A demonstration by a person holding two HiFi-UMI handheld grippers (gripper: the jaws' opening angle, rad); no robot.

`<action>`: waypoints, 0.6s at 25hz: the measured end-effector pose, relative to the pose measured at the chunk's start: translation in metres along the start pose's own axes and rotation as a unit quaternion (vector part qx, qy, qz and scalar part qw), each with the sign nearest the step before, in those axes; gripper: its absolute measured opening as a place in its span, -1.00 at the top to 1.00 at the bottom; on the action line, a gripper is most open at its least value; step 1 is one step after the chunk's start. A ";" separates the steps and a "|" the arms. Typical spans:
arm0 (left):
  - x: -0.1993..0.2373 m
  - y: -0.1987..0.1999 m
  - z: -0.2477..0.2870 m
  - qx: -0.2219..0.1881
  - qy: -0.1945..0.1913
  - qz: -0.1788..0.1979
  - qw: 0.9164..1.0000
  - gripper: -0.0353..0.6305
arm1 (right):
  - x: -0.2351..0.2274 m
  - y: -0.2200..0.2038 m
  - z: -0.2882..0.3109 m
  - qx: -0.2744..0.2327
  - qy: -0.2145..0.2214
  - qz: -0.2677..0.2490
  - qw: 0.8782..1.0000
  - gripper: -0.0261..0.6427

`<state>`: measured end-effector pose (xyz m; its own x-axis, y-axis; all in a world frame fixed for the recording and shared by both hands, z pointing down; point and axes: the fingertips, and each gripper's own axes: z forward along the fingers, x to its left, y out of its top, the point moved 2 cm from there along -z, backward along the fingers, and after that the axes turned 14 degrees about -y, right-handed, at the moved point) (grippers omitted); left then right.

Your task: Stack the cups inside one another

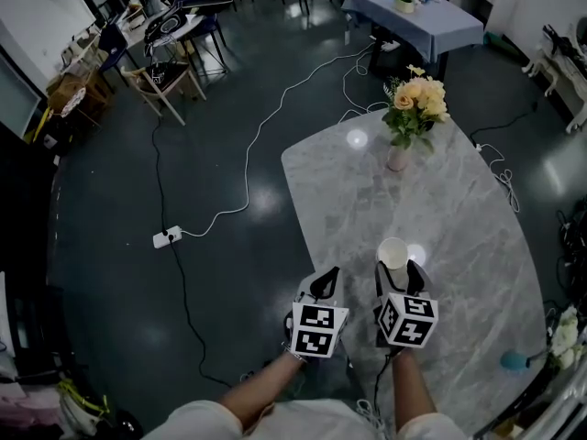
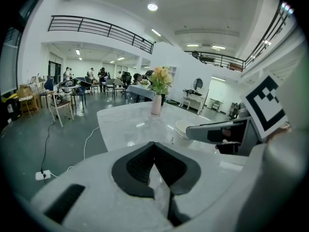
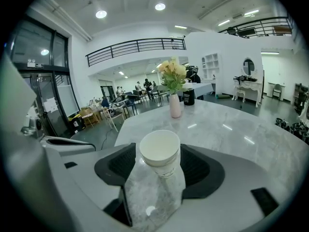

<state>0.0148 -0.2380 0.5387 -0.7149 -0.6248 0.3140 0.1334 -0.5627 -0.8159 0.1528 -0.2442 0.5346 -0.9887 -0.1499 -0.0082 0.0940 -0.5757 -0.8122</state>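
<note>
Dark polished floor (image 1: 183,181) at far left, wide and open, crossed only by a white cable (image 1: 246,177) snaking to a power strip (image 1: 166,237). Wooden chair (image 1: 163,85) and desks well back, toward the top-left corner.

Next, the curved left edge of the marble table (image 1: 459,218), running down the middle of the head view to the left gripper (image 1: 326,280). Sits right at that edge, floor on its outer side, marble on its inner. Tips pressed together in the left gripper view, empty, a sliver of tabletop showing behind the pads. Points forward and somewhat down, left forearm (image 1: 261,388) rising from the bottom of the head view.

Just beside it, the right gripper (image 1: 400,271), same tilt, right forearm (image 1: 413,394) roughly parallel to the other. Jaws spread wide, one on each side of the white paper cup (image 3: 160,153), pads not pressing on it. Stands upright on the marble, mouth up, close to the table's near-left edge. Second rim line just under the top one; whether from a nested cup, hard to tell.

Beyond the cup, open marble as far as a pale vase of flowers (image 1: 410,117) at the table's far end. Further right, broad tabletop out to the curved right edge, then floor again.
</note>
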 end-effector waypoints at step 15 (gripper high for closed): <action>-0.002 0.010 -0.015 -0.016 -0.006 0.012 1.000 0.91 | -0.004 0.017 -0.024 -0.038 -0.024 0.014 0.999 0.22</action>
<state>0.0076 -0.2342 0.5221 -0.7037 -0.6443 0.2994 0.1284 -0.5298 -0.8383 0.1555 -0.2338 0.5067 -0.9789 -0.2042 -0.0062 0.1115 -0.5084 -0.8539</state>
